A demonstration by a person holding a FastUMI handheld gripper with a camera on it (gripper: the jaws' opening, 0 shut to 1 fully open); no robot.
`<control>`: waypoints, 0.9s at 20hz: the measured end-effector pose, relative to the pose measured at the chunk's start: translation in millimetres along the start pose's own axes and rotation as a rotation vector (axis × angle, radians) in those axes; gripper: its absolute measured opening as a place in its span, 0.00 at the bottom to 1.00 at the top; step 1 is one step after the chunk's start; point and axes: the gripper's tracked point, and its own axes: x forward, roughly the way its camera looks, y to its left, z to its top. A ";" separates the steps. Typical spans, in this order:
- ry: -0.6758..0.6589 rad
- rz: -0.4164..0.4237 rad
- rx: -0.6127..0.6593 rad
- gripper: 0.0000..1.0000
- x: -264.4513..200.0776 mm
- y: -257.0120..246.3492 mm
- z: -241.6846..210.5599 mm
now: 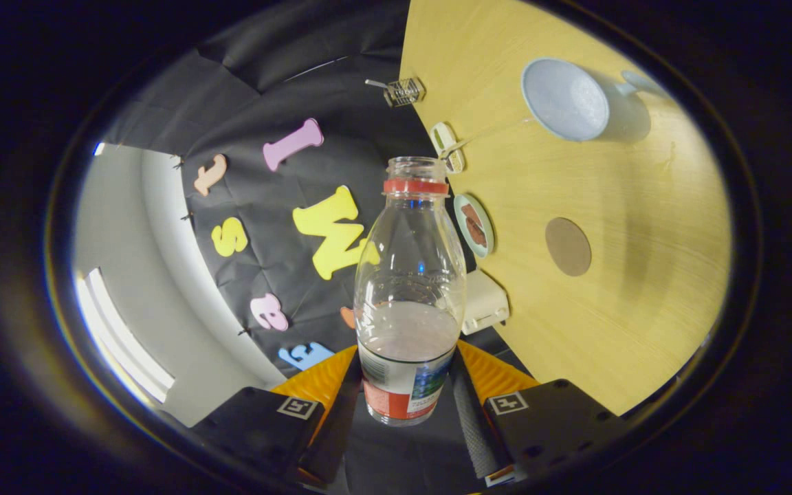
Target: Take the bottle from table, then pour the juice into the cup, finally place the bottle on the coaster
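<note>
My gripper [403, 392] is shut on a clear plastic bottle [410, 289], its two fingers pressing the labelled lower part from either side. The bottle has a red neck ring, no cap, and a little pale liquid near its base. The whole view is rolled sideways, so the wooden table [616, 330] stands as a slanted plane beyond the bottle. A light blue cup [566, 100] with a handle sits on that table, well beyond the bottle's mouth. A round brown coaster [568, 246] lies flat on the table between the cup and the fingers.
Along the table's edge by the wall are a small round plate [473, 225] with something brown on it, a cream box [484, 302], a small white object [447, 146] and a little wire basket [404, 91]. A white wall [135, 275] lies past the black cloth.
</note>
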 end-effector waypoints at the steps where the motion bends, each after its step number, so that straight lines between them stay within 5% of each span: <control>1: 0.001 0.001 0.002 0.75 0.0 0.7 -0.6; 18: -0.001 0.018 0.005 0.75 1.6 4.8 -0.5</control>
